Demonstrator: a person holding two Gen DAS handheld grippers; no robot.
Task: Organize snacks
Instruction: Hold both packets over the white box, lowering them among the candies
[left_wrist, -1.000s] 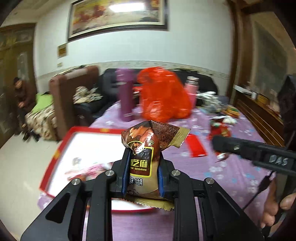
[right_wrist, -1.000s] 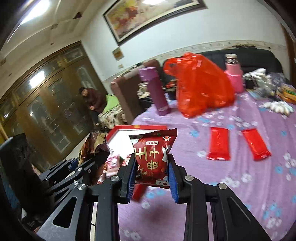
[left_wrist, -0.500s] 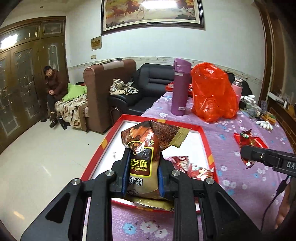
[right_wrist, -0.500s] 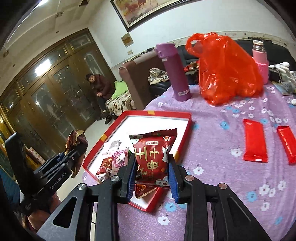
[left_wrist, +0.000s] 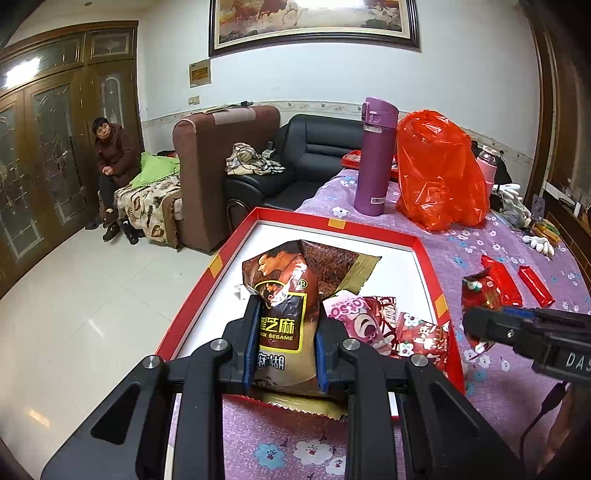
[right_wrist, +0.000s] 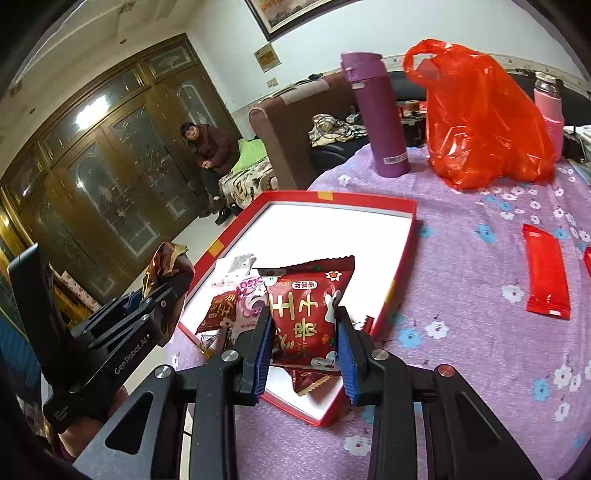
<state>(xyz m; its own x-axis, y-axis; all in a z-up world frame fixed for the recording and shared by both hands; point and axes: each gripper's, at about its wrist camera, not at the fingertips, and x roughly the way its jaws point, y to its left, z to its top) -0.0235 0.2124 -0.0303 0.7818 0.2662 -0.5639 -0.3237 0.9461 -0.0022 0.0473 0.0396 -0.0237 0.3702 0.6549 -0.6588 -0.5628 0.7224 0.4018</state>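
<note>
Purple flowered cloth (left_wrist: 509, 373) covers the table, with a sofa, an armchair and a seated person at upper left of both views. Left wrist view: the left gripper (left_wrist: 285, 345) is clamped on a brown sesame packet (left_wrist: 282, 314), which stands upright at lower centre, over the near edge of the red tray (left_wrist: 424, 251). Loose snack packets (left_wrist: 391, 325) lie in the tray's lower right corner. Right wrist view: the right gripper (right_wrist: 306, 341) has a red snack packet (right_wrist: 308, 306) between its jaws, at lower centre over the tray's near corner (right_wrist: 332, 410); its jaws have just been opening by a little, and the pads look to be on the packet's sides. 2 red bars (right_wrist: 546, 273) lie on the cloth at right, well apart from the tray. A purple flask (right_wrist: 376, 110) and an orange plastic bag (right_wrist: 484, 118) stand beyond the tray.

Judged risks: (1) both packets hang near the tray's near rim, so release here may leave one straddling the wall or sliding onto the cloth; (2) both grippers converge on the same tray end and could collide; (3) the tall brown packet may tip outward when freed.
</note>
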